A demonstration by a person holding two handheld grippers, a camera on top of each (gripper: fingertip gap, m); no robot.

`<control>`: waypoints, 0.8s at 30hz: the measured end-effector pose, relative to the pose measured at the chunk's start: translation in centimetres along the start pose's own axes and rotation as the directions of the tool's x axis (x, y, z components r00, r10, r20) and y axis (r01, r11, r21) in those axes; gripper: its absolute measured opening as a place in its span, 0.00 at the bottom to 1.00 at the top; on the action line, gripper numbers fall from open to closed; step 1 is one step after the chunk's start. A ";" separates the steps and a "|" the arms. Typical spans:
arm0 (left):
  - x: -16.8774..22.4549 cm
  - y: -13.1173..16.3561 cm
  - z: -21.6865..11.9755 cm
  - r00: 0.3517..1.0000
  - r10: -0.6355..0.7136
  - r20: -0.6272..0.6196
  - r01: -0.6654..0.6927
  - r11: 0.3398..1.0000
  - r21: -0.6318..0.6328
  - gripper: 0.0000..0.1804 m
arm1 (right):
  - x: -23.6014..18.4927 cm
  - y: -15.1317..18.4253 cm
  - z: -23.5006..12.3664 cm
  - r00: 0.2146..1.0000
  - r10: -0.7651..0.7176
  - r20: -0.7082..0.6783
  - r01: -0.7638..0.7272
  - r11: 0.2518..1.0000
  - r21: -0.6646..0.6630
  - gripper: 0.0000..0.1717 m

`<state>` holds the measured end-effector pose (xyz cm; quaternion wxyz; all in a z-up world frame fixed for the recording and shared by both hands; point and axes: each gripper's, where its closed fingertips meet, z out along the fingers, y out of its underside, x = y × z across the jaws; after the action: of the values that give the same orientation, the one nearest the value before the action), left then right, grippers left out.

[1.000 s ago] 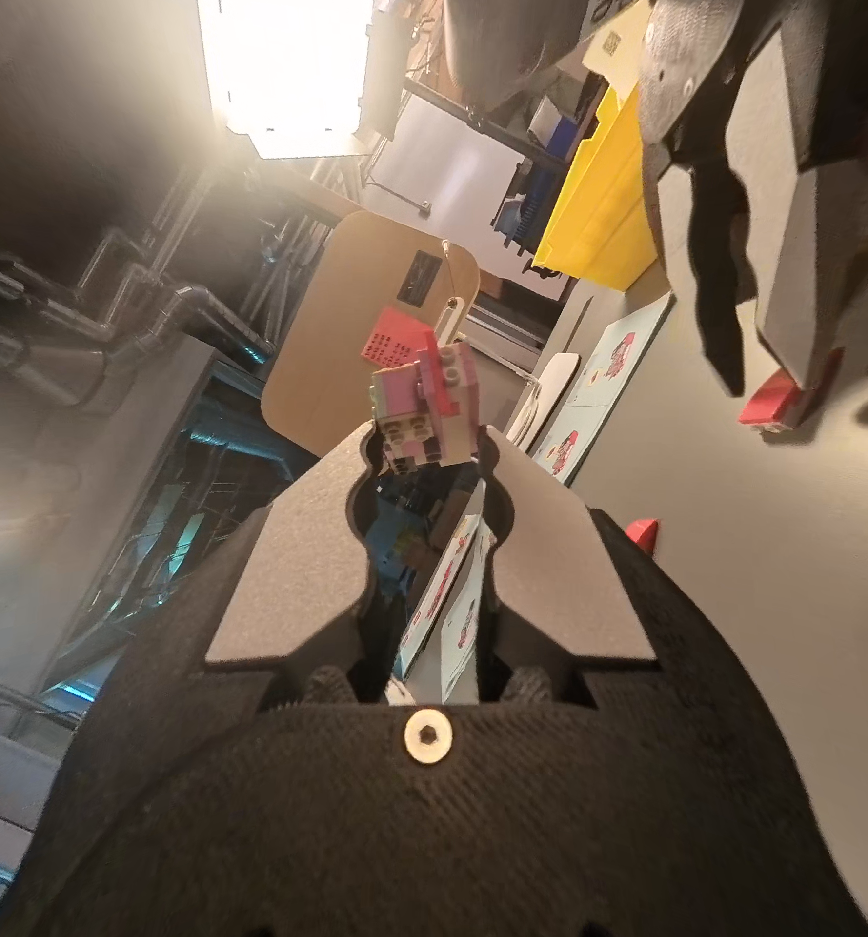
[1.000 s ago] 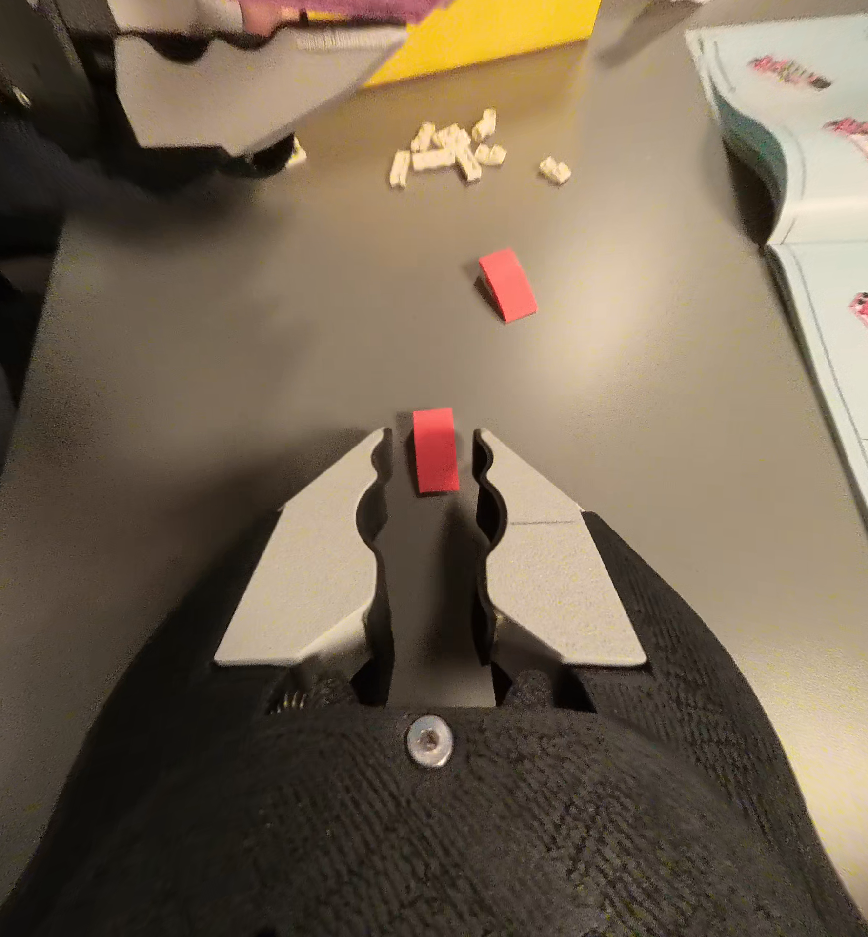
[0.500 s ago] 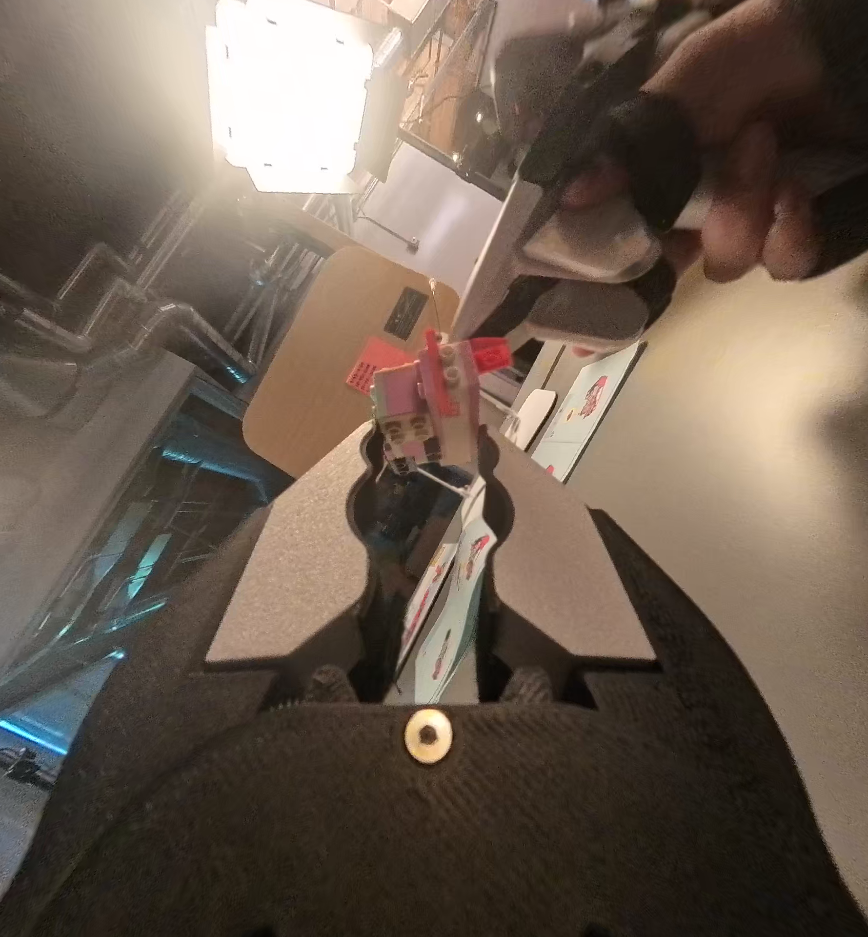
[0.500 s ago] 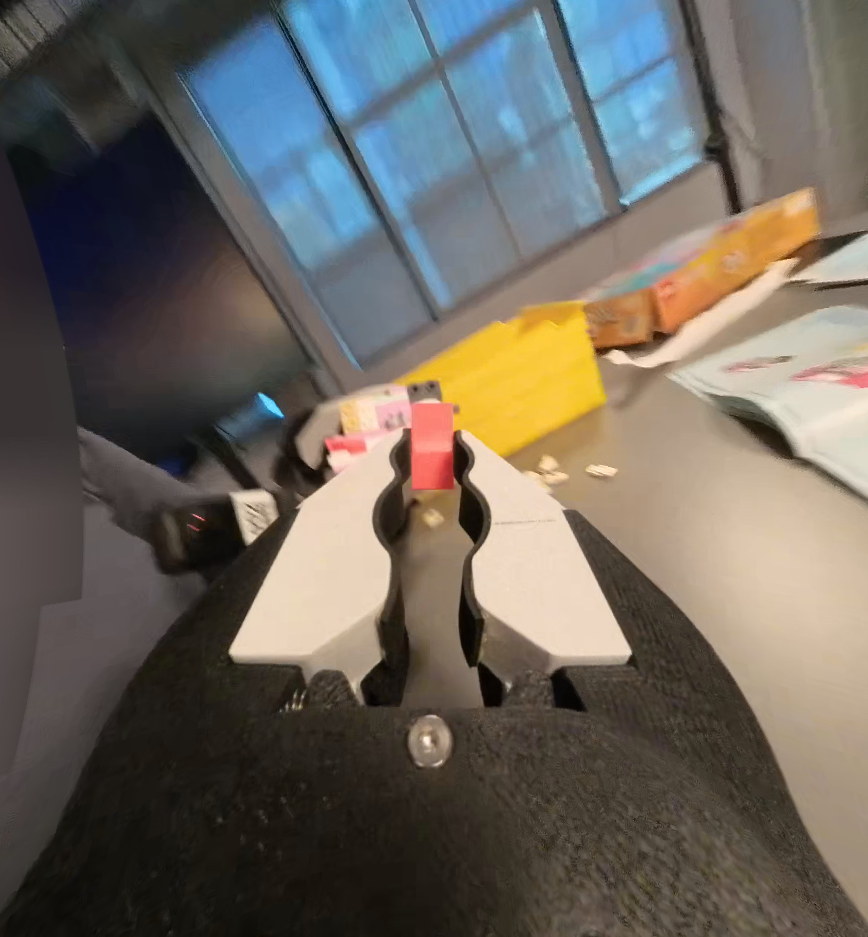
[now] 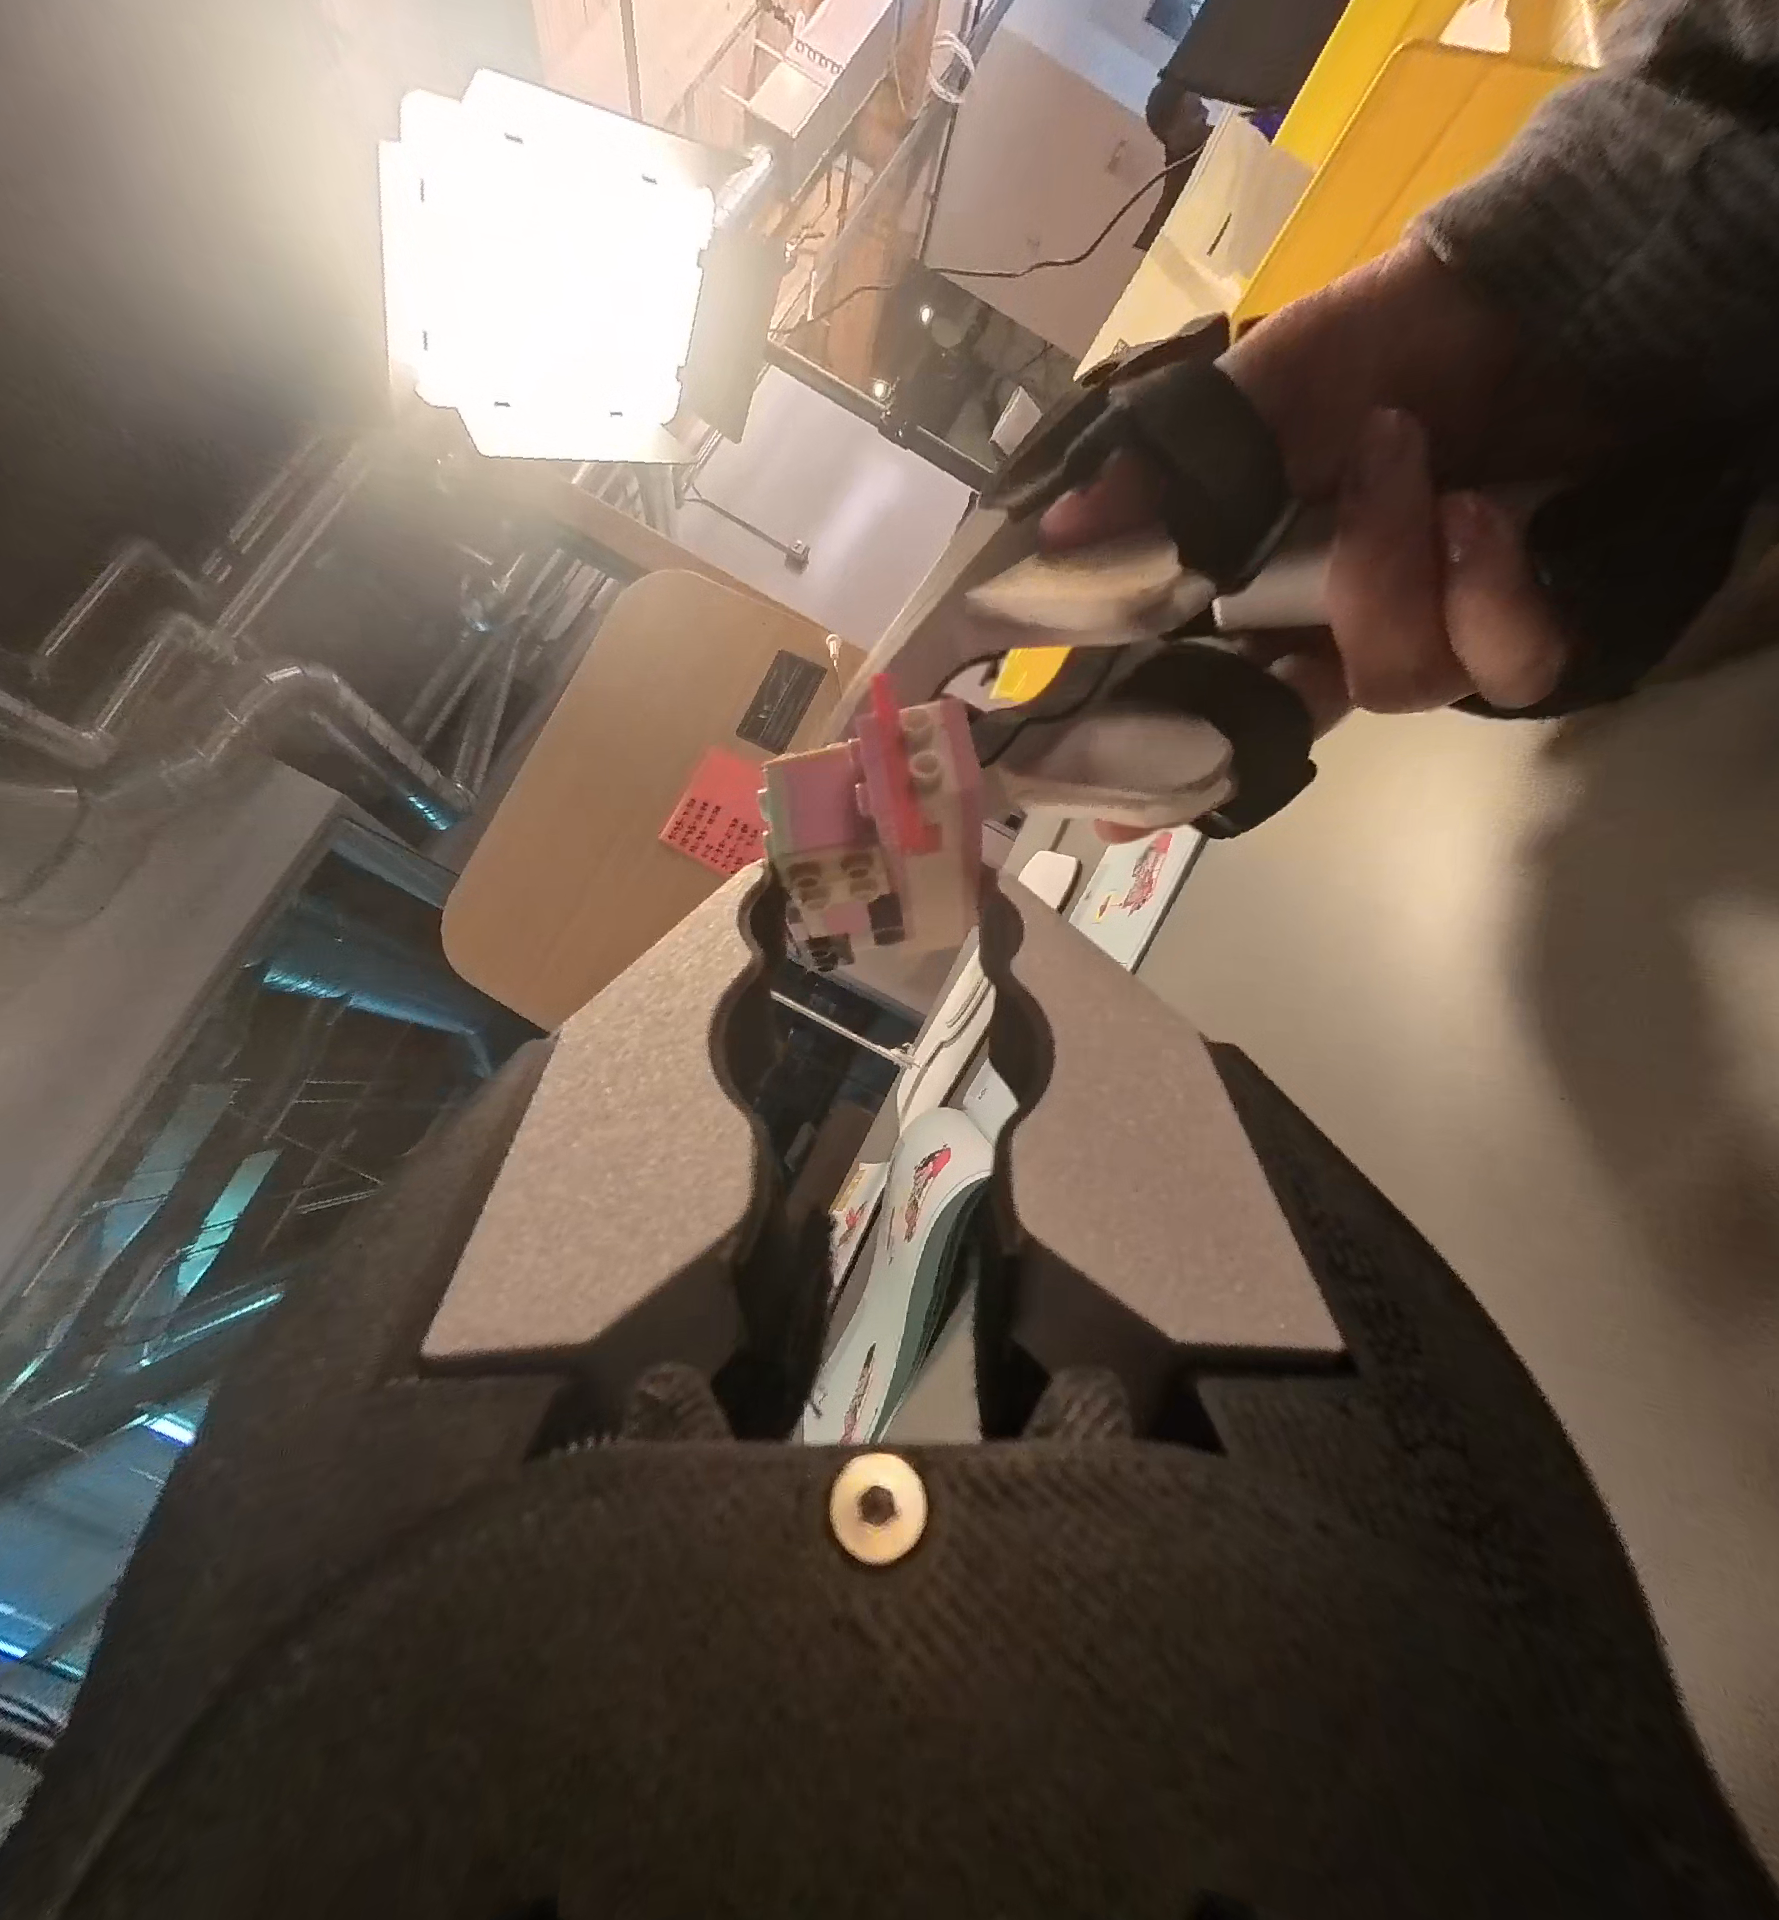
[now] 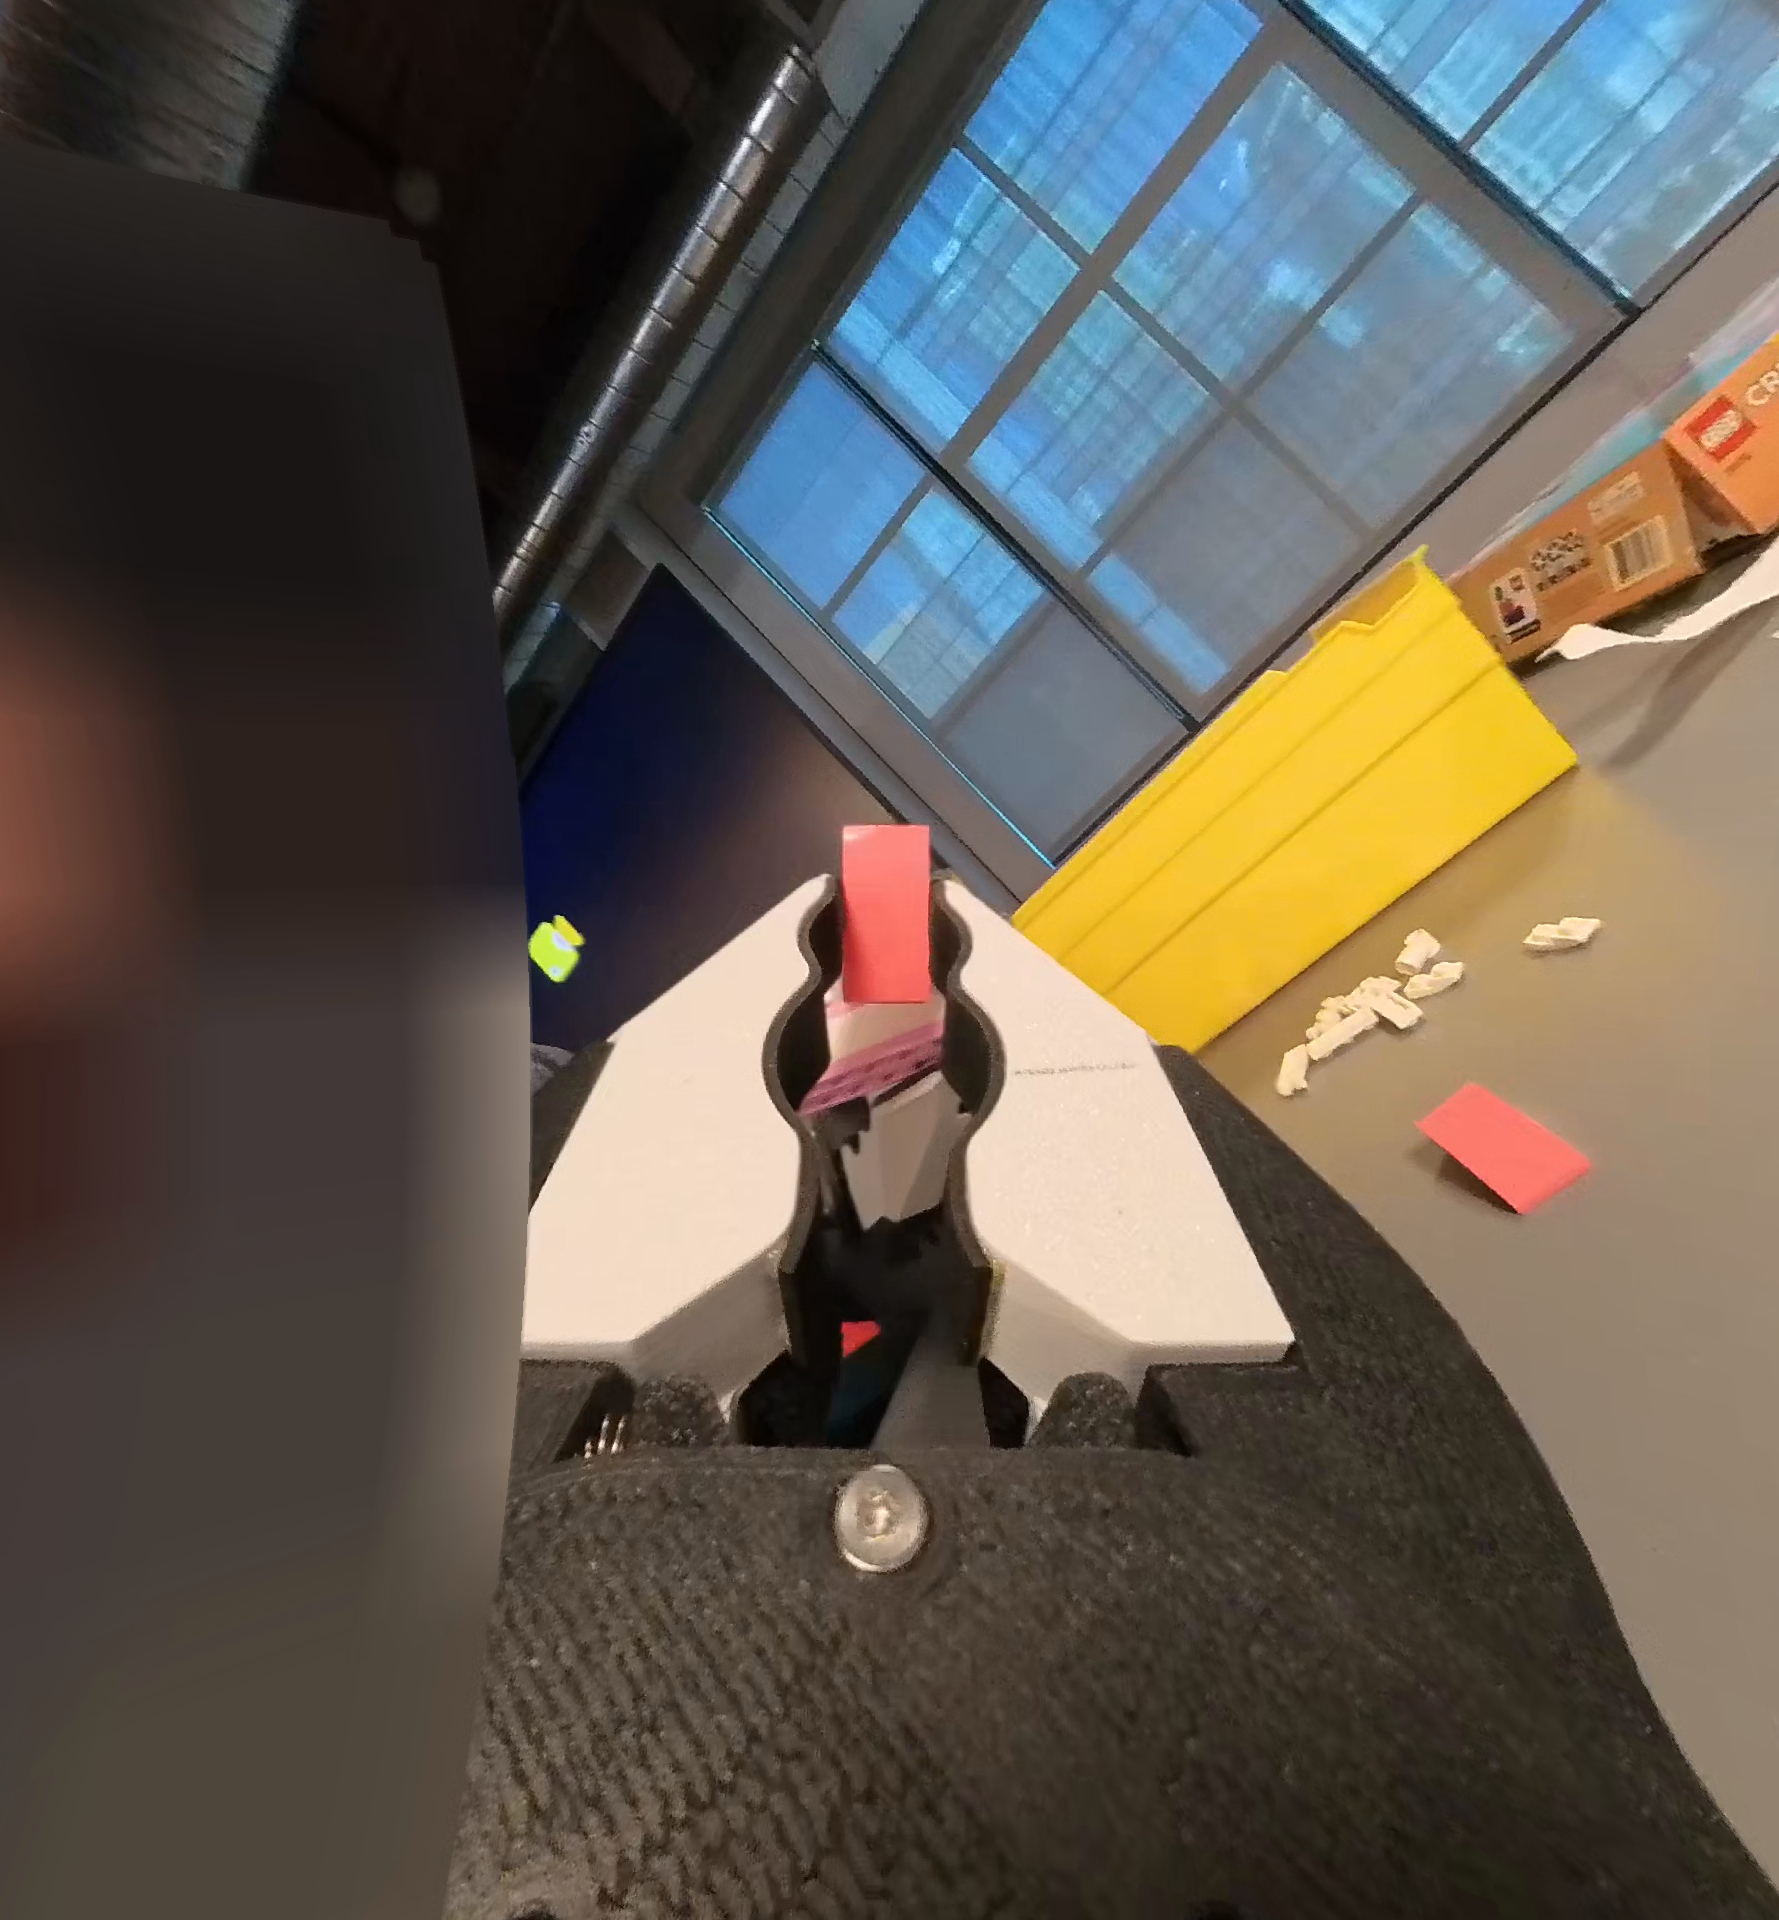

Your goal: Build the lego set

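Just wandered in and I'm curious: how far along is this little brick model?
Partly built: a pink and cream toy-brick block is clamped in the left gripper. In hand: a flat red brick, pinched in the right gripper and not yet attached. Left: another red brick and small white pieces on the grey table.

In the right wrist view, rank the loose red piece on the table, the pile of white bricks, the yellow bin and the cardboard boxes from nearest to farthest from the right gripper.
From the right gripper, which is shut on a red brick:
1. Loose red piece, on the table to the right.
2. Pile of white bricks, just beyond it, right.
3. Yellow bin, behind the bricks.
4. Cardboard boxes, far right, past the bin.
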<state>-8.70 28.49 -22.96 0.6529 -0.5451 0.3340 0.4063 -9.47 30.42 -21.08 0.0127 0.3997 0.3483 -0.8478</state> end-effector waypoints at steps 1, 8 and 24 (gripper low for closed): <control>0.0 0.0 0.0 1.000 0.001 -0.001 -0.001 1.000 0.000 0.20 | 0.2 0.1 0.0 1.000 -0.021 -0.020 0.021 1.000 -0.009 0.08; 0.2 0.1 0.1 1.000 0.010 -0.006 -0.010 1.000 -0.004 0.20 | 1.0 1.0 0.3 0.946 -0.282 -0.160 0.261 0.955 -0.140 0.08; 0.7 -0.1 0.1 0.999 0.018 -0.041 -0.018 1.000 -0.003 0.20 | 0.8 1.5 0.0 0.902 -0.402 -0.159 0.367 0.906 -0.210 0.08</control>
<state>-8.32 28.72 -23.50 0.6413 -0.5512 0.3516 0.4015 -9.54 29.45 -22.49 -0.1551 0.4028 0.4931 -0.7553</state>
